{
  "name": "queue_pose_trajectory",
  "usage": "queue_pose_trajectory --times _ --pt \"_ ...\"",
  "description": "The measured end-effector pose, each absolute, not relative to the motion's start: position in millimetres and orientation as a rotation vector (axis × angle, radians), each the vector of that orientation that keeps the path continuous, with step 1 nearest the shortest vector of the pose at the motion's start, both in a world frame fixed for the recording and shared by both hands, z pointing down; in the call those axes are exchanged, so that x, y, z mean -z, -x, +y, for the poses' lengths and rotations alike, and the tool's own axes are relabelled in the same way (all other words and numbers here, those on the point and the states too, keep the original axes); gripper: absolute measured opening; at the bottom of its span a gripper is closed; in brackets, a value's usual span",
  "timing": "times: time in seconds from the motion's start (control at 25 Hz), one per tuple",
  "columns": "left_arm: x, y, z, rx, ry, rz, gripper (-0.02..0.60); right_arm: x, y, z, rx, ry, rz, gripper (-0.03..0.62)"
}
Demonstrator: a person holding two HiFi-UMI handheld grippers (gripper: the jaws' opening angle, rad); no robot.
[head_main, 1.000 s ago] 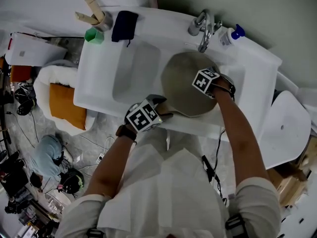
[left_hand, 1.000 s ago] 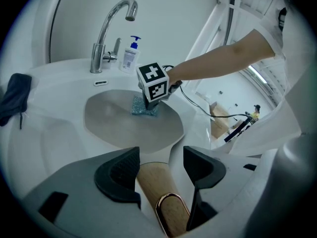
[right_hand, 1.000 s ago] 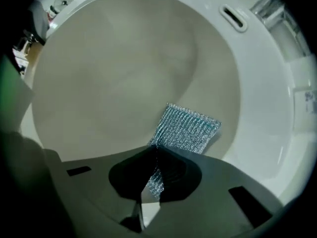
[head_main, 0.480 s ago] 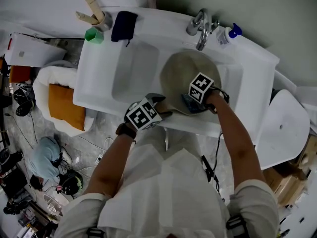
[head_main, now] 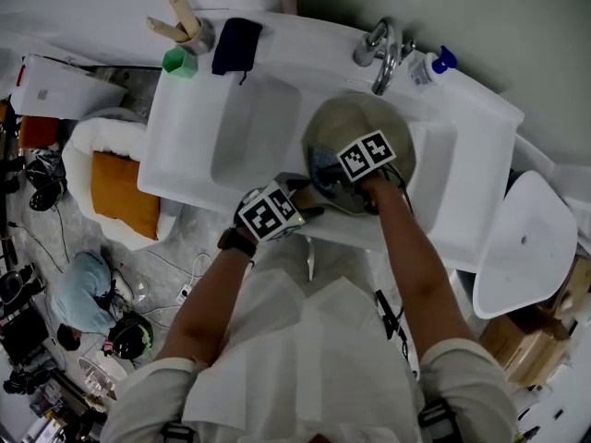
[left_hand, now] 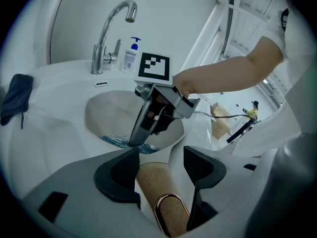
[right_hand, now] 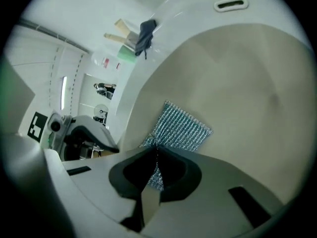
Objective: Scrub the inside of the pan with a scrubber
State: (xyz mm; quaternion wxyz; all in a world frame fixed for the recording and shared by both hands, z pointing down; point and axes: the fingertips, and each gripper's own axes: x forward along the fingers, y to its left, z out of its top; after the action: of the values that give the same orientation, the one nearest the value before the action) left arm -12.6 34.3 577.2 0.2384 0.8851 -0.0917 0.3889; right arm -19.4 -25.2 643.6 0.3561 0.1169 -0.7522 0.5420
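Note:
A round pan (head_main: pixel 353 118) with a beige inside lies in the white sink (head_main: pixel 462 212). Its wooden handle (left_hand: pixel 159 190) runs between the jaws of my left gripper (left_hand: pixel 161 165), which is shut on it at the sink's near rim. My right gripper (head_main: pixel 331 175) is shut on a blue-silver mesh scrubber (right_hand: pixel 181 128) and holds it flat against the pan's inside, at the side nearest the handle. In the left gripper view the right gripper (left_hand: pixel 136 142) slants down into the pan (left_hand: pixel 109 113), with the scrubber (left_hand: pixel 116 141) under its tips.
A chrome faucet (head_main: pixel 380 49) and a pump soap bottle (head_main: pixel 429 65) stand behind the sink. Left of it is a shallow white drainboard (head_main: pixel 249 137). At its far edge are a dark cloth (head_main: pixel 235 44), a green cup (head_main: pixel 177 63) and wooden utensils (head_main: pixel 180 21).
My right gripper has swept with the scrubber from the pan's right side across to its left, near the handle, rolling as it went. The left gripper and the pan stayed put.

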Motion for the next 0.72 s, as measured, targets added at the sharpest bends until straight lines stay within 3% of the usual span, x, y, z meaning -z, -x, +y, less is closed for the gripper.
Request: queue_pose_trajectory --times 0.72 --pt "-575.7 11.6 34.4 -1.055 -2.424 -0.234 0.287 -642.9 19.1 -125.0 -1.449 -0.815 -2.08 0.015"
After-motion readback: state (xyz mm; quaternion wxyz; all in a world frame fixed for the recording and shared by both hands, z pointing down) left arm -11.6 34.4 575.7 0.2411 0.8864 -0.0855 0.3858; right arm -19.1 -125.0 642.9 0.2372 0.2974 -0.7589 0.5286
